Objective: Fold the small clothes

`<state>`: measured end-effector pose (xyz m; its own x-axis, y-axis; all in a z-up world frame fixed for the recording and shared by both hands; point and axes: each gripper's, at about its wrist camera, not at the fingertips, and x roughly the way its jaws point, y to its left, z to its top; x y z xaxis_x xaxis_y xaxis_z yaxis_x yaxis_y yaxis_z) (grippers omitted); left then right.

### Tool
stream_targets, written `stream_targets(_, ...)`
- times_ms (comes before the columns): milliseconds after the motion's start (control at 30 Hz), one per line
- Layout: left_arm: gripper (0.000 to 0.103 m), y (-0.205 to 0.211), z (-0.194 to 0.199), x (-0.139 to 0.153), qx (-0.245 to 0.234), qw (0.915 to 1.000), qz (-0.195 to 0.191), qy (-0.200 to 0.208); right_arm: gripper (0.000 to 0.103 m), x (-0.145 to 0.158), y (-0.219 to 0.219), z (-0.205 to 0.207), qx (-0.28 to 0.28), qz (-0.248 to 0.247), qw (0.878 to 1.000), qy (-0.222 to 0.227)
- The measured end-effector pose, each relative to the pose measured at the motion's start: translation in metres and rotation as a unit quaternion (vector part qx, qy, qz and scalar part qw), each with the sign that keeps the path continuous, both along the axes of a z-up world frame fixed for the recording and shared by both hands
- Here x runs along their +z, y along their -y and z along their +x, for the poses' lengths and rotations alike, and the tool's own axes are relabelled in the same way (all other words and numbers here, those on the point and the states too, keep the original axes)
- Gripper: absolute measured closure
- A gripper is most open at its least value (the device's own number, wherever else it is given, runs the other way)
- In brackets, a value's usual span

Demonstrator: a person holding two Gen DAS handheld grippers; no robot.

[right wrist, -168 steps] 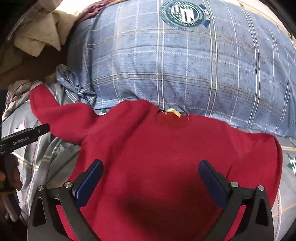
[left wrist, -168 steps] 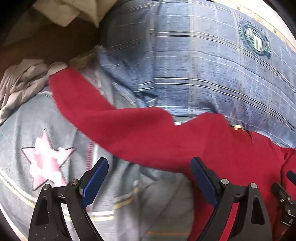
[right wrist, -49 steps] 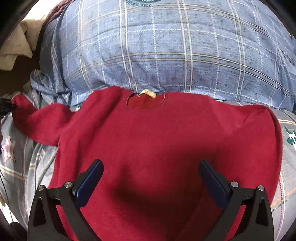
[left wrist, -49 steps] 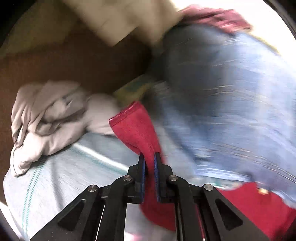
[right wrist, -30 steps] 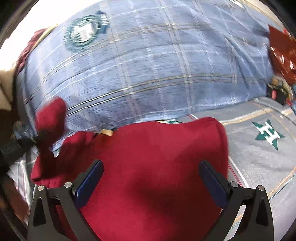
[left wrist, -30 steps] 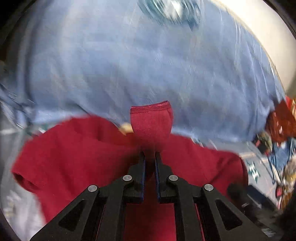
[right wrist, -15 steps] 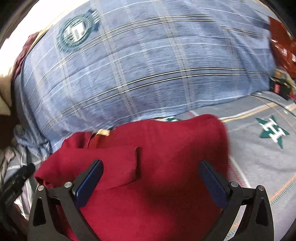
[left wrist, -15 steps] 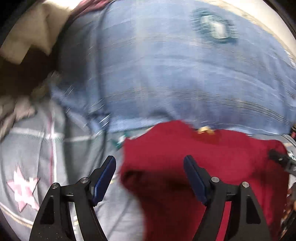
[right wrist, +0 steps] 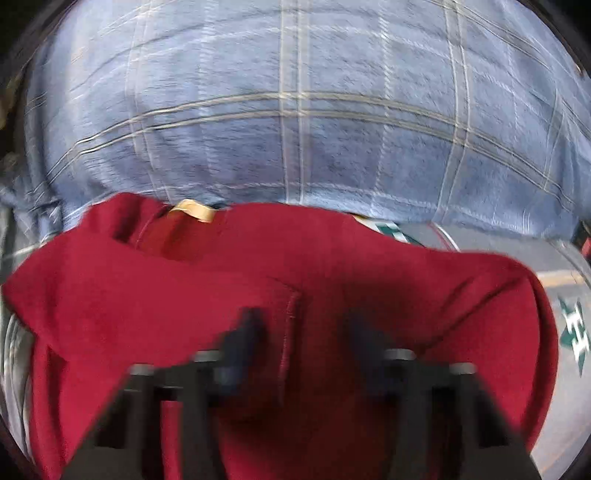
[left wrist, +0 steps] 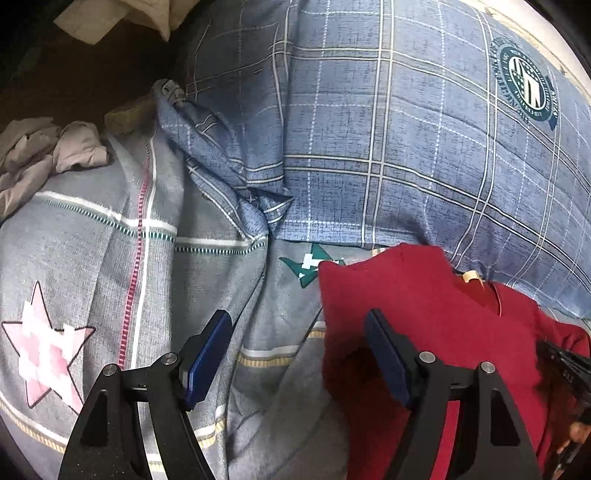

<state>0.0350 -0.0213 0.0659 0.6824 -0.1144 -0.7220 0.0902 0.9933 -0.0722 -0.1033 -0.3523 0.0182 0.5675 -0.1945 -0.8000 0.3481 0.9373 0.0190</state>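
A small red sweater [right wrist: 229, 302] lies flat on a grey patterned bed sheet [left wrist: 92, 236], its neck with a tan label [right wrist: 194, 212] toward a blue plaid pillow [right wrist: 295, 110]. Its left sleeve is folded in across the chest, the cuff [right wrist: 291, 295] near the middle. The sweater also shows in the left wrist view [left wrist: 413, 295]. My left gripper [left wrist: 295, 354] is open and empty, over the sweater's left edge. My right gripper [right wrist: 301, 328] is blurred, its jaws partly closed with a gap, over the sleeve cuff, holding nothing I can see.
The blue plaid pillow [left wrist: 388, 129] fills the far side. A crumpled light grey garment [left wrist: 44, 147] lies at the far left on the sheet. Cream cloth [left wrist: 122, 14] sits at the top left by a dark gap.
My left gripper carried the left sleeve across the sweater, let it go, opened and drew back left. My right gripper's jaws have narrowed from wide open and moved over the cuff.
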Motion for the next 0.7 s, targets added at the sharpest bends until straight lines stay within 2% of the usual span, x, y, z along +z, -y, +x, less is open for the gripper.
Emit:
stream_targets(33,0.030,-0.004,-0.004,0.001,0.000,1.0000,-0.002,-0.001,0.097,0.002,-0.003,0.001,0.006,0.005,1.000,-0.004)
stream_targets(133,0.030,-0.013,-0.016,0.010,0.004,1.0000,-0.005,0.004,0.097,0.008,-0.011,0.002,0.025,-0.033,0.999,-0.015)
stream_targets(200,0.030,-0.014,-0.017,0.014,0.008,0.9999,-0.007,0.008,0.094,0.010,-0.006,0.001,0.027,-0.017,0.999,-0.011)
stream_targets(267,0.030,-0.016,-0.017,0.017,0.012,0.9998,-0.011,0.010,0.074,0.015,0.002,0.001,0.015,0.003,1.000,0.008)
stream_targets(300,0.030,-0.016,-0.016,0.016,0.014,0.9998,-0.013,0.008,0.047,0.016,0.006,0.001,0.009,0.008,1.000,0.014)
stream_targets(333,0.030,-0.017,-0.016,0.016,0.014,0.9998,-0.014,0.007,0.039,0.017,0.008,0.002,0.007,0.009,1.000,0.021)
stream_targets(400,0.030,-0.017,-0.014,0.015,0.016,0.9998,-0.012,0.004,0.042,0.013,0.009,0.009,0.019,0.006,1.000,0.017)
stream_targets(467,0.030,-0.017,-0.013,0.015,0.019,0.9998,-0.009,0.005,0.068,0.001,0.004,0.021,0.031,-0.003,0.999,-0.009)
stream_targets(533,0.030,-0.019,-0.013,0.017,0.025,0.9996,-0.007,0.008,0.093,-0.002,-0.003,0.024,0.046,-0.013,0.999,-0.004)
stream_targets(567,0.030,-0.021,-0.014,0.019,0.028,0.9995,-0.008,0.013,0.099,-0.001,-0.006,0.024,0.053,-0.015,0.998,-0.009)
stream_targets(633,0.030,-0.022,-0.016,0.022,0.032,0.9992,-0.007,0.021,0.099,0.014,-0.008,0.018,0.059,-0.013,0.998,0.005)
stream_targets(700,0.030,-0.022,-0.020,0.025,0.034,0.9989,-0.004,0.032,0.099,0.043,0.000,0.003,0.054,-0.008,0.998,0.042)
